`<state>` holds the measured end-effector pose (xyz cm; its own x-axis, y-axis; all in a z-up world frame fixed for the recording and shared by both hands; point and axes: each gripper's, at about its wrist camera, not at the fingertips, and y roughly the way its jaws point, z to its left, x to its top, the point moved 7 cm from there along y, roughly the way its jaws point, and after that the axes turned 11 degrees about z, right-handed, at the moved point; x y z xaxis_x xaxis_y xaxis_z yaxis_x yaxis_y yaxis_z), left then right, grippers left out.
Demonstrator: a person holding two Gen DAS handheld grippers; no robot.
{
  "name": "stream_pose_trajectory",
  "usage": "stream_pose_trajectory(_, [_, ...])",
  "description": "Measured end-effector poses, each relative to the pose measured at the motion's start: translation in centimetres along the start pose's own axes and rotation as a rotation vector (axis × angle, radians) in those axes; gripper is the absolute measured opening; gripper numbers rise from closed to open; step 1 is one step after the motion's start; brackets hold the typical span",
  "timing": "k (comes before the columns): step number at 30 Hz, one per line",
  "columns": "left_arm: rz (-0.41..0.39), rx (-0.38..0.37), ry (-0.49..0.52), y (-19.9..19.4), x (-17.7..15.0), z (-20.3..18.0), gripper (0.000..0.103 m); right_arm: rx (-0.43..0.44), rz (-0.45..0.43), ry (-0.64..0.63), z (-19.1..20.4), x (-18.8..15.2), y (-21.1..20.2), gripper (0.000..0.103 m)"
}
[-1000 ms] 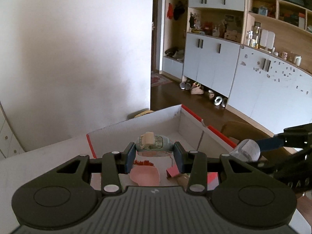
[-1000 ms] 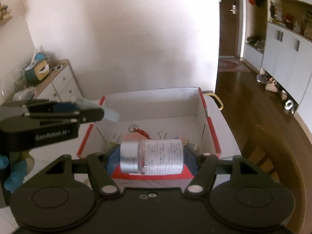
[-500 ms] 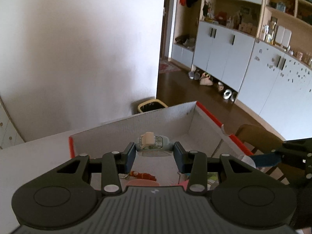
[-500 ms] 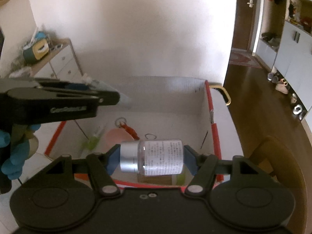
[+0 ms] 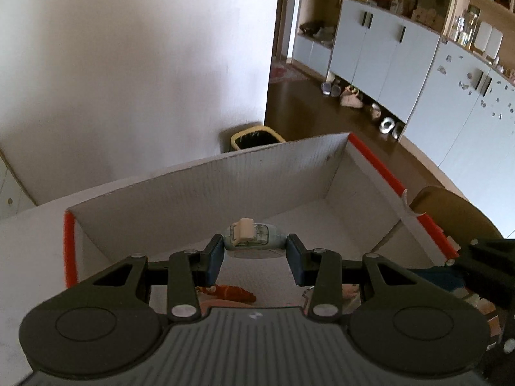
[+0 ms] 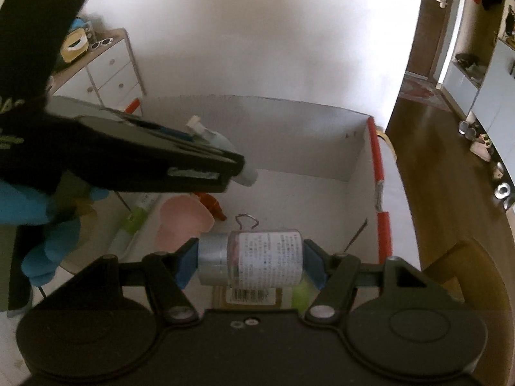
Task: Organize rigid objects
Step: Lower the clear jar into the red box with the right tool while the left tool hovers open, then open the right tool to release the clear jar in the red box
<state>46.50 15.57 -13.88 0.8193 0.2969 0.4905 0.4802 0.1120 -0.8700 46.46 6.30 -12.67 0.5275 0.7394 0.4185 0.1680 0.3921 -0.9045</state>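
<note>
My left gripper (image 5: pixel 254 255) is shut on a small pale blue-green device (image 5: pixel 254 239) with a cream clip on top, held over the open white cardboard box (image 5: pixel 206 186) with red edges. In the right wrist view that device (image 6: pixel 222 154) juts from the left gripper's black body above the box's left half. My right gripper (image 6: pixel 249 262) is shut on a small clear bottle (image 6: pixel 257 262) with a silver cap and a printed label, lying sideways between the blue pads over the box's near side.
In the box (image 6: pixel 289 128) lie a pink dish (image 6: pixel 183 220), an orange-red keychain (image 6: pixel 210 204), a green-capped tube (image 6: pixel 135 222) and a binder clip (image 6: pixel 246 220). A blue-gloved hand (image 6: pixel 42 231) holds the left gripper. A wooden chair (image 6: pixel 463 276) stands right, a bin (image 5: pixel 254 138) behind the box.
Both grippers have moved forward and down over the box, each still holding its object. The left gripper now crosses above the box's left side in the right wrist view.
</note>
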Motion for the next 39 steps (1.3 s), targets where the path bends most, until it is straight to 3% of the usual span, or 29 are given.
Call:
stream_pose_trajectory(21, [0.126, -0.002, 0.021, 3.6, 0.3, -0.5, 0.041, -0.006, 0.053, 0.000, -0.5, 0.5, 2.1, 0.067])
stream_pose_trajectory(34, [0.273, 0.003, 0.001, 5.2, -0.8, 0.8, 0.041, -0.007, 0.065, 0.027, -0.9, 0.3, 2.8, 0.068])
stream_pose_trajectory(39, [0.296, 0.006, 0.029, 4.9, -1.2, 0.4, 0.052, -0.014, 0.065, 0.020, -0.9, 0.1, 2.5, 0.077])
